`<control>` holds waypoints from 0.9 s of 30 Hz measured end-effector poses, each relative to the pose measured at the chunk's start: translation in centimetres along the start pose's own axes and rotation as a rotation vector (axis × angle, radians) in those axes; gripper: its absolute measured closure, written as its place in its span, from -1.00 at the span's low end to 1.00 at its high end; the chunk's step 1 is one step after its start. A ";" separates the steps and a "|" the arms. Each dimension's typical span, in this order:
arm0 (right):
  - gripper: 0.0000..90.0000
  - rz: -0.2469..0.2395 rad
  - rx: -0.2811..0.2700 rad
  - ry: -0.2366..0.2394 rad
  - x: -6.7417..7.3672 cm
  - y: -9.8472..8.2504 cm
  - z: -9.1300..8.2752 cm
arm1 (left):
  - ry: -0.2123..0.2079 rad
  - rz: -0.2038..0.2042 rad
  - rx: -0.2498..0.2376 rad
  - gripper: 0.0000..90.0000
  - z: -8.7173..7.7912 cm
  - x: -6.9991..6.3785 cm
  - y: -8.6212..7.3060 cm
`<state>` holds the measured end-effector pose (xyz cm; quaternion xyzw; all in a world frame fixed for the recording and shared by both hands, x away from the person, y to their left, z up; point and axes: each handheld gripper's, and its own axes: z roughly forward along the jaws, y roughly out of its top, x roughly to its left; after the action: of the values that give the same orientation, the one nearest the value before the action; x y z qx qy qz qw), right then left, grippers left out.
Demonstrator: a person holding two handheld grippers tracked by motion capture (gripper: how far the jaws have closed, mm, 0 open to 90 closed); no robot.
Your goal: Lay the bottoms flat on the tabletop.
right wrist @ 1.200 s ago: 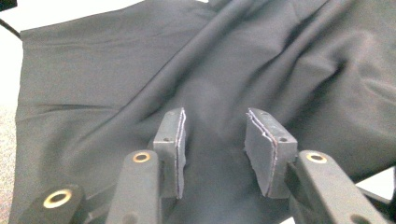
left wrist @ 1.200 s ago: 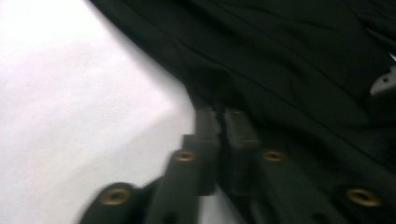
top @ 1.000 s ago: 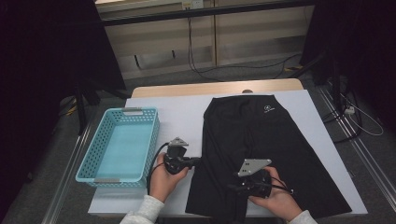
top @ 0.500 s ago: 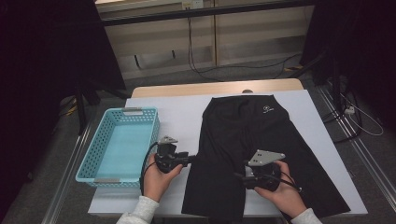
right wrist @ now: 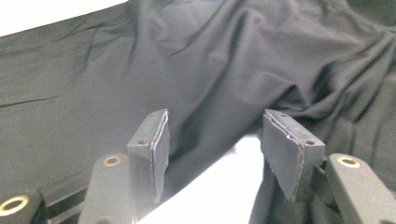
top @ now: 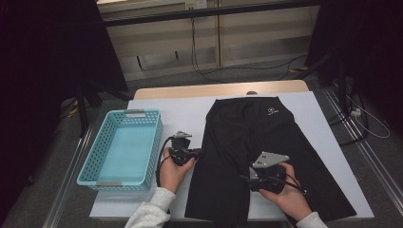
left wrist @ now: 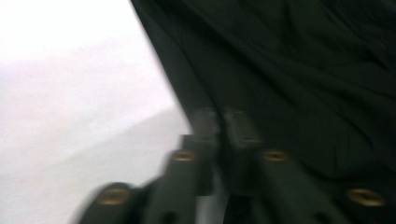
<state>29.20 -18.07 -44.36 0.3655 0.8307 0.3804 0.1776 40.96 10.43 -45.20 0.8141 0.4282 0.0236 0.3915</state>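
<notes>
On the white-covered tabletop [top: 180, 111] black shorts [top: 259, 137] lie flat beside a blue basket [top: 124, 147]: left tongs [left wrist: 223, 122] have just clenched on the left leg's outer edge, right tongs [right wrist: 212, 154] hover released over the crotch, so folding seemingly begins, next needing a right-hand pinch.

Your left gripper [top: 198, 153] has just snapped closed, jaws pressed together, with your left hand [top: 172, 169] wrapped under its body. Your right gripper [top: 243, 178] sits half open, jaws apart, cradled in your right hand [top: 288, 195].
</notes>
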 end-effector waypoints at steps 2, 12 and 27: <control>-0.08 0.013 -0.011 -0.014 -0.4 0.0 -0.3 | 0.001 -0.005 0.015 1.00 -0.3 0.3 0.2; 0.07 0.058 0.027 -0.090 -2.1 -0.9 -0.7 | 0.021 -0.077 -0.008 1.00 -1.3 2.0 -0.2; 0.95 0.030 0.120 -0.079 -2.6 -1.8 -0.9 | 0.079 -0.066 -0.026 1.00 -1.2 2.7 -0.4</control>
<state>29.63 -21.21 -45.11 0.4026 0.8389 0.3177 0.1821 41.97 13.23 -45.45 0.7928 0.4697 0.0485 0.3854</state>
